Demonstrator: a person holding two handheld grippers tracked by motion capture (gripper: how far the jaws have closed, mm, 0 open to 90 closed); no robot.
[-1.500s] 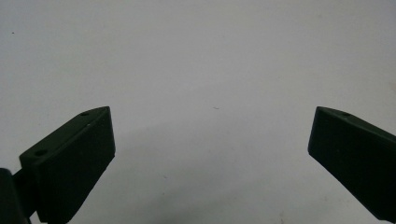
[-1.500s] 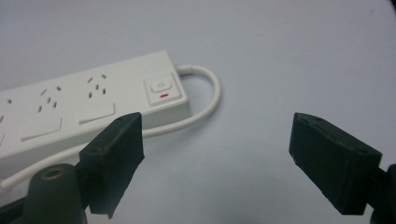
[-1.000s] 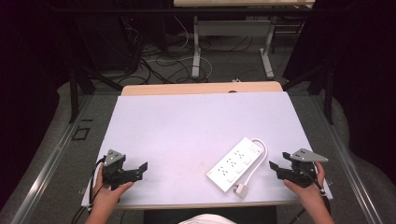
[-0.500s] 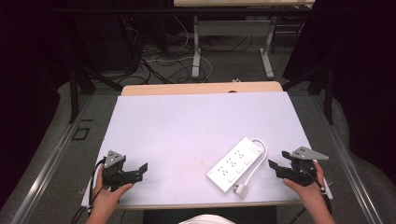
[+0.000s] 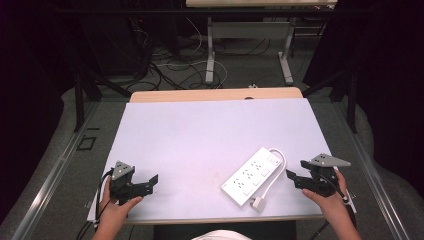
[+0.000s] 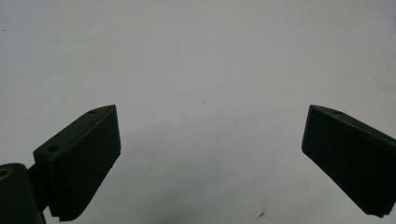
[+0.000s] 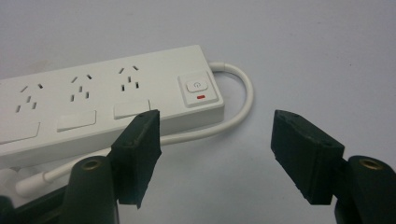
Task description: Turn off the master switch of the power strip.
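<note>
Each hand is seen bare, with no sleeve reaching the wrist in the high view. The left gripper [image 5: 150, 181] and the right gripper [image 5: 294, 176] are built of black parts, each topped by a grey 3-cornered plate, and a black cable is seen trailing from each. 2 thick black wedge-shaped jaws are carried by each gripper, fine ridges are seen along a lower pad edge, and brass-coloured screw holes are set near the jaw bases

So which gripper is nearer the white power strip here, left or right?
Right. The right gripper sits open just beside the power strip, near its switch end. The left gripper, also open, is far across the table.
</note>
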